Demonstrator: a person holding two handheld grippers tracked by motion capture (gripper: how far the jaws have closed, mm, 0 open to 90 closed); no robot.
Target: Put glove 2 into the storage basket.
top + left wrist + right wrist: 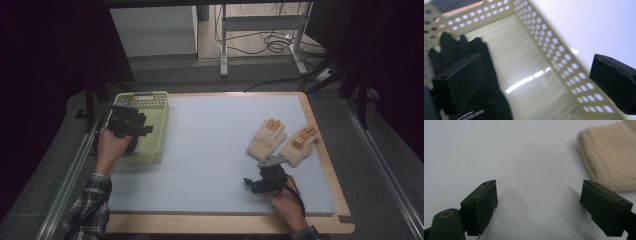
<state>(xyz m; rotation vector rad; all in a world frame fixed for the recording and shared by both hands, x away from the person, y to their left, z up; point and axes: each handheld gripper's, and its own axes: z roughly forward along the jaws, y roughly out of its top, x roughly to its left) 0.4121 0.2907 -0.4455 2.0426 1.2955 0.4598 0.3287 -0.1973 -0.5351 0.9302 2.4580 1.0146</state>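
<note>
The left gripper [131, 125] is hovering over the pale yellow basket [159, 131] at the table's left edge, jaws standing wide apart and gripping nothing. In the left gripper view, a black glove [474, 75] is lying inside the basket against its perforated wall, just beyond one jaw.

The right gripper [263, 182] is sitting low over the white mat [210, 145], jaws likewise spread wide and empty. Two cream gloves [282, 141] with orange fingertips are lying side by side on the mat, just beyond that gripper — the nearer cuff [609, 152] is lying beside the jaw, apart from it.
</note>
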